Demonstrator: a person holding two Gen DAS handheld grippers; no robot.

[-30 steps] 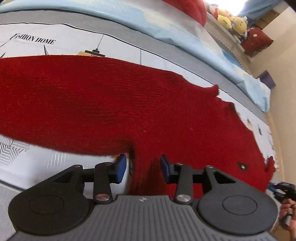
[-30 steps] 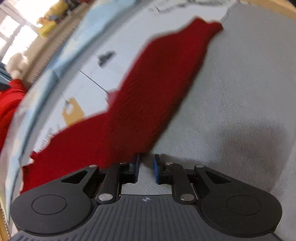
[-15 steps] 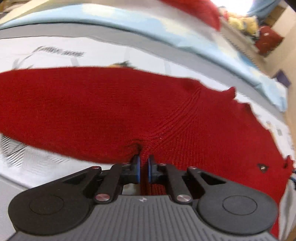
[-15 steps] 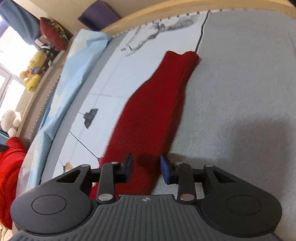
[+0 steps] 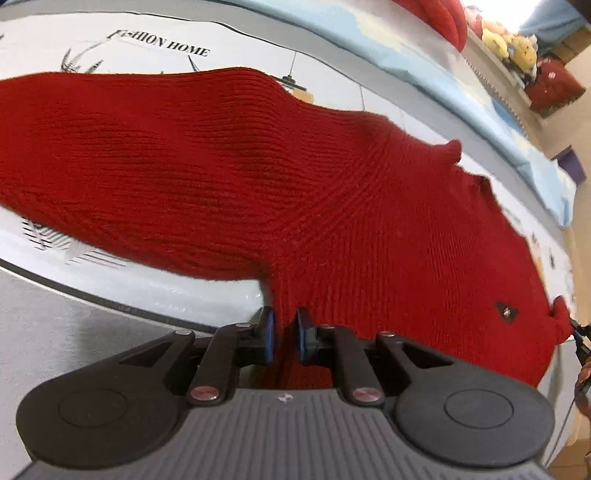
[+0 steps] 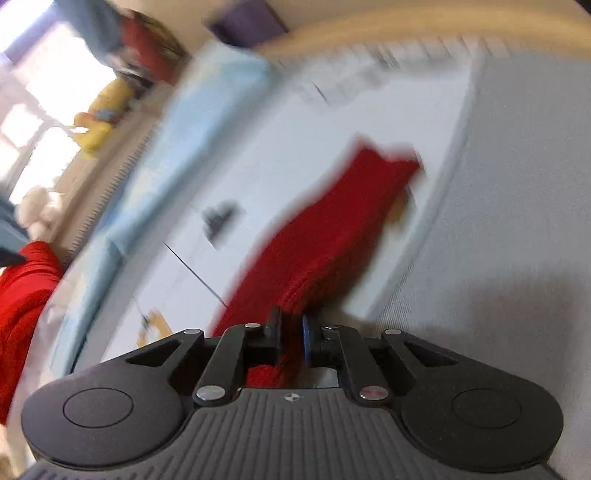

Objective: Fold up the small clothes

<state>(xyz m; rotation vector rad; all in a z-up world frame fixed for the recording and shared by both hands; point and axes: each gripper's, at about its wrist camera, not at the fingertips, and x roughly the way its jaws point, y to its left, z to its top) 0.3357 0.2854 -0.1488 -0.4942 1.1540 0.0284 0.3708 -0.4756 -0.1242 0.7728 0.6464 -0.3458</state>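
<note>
A red knit sweater lies spread on a printed white bedsheet, one sleeve stretching left. My left gripper is shut on the sweater at the armpit, where sleeve meets body. In the blurred right wrist view, the other red sleeve runs away from me, lifted off the sheet near the jaws. My right gripper is shut on this sleeve's near end, with red knit bunched between the jaws. The right gripper's tip also shows at the sweater's far corner in the left wrist view.
A grey sheet borders the white one on the near side. A light blue blanket lies beyond. Another red cloth, plush toys and a window sill are at the back. A wooden bed edge curves at the far end.
My right gripper was open around the sleeve half a second ago and has closed on it and lifted it. My left gripper stays shut on the sweater and has pulled it up slightly.
</note>
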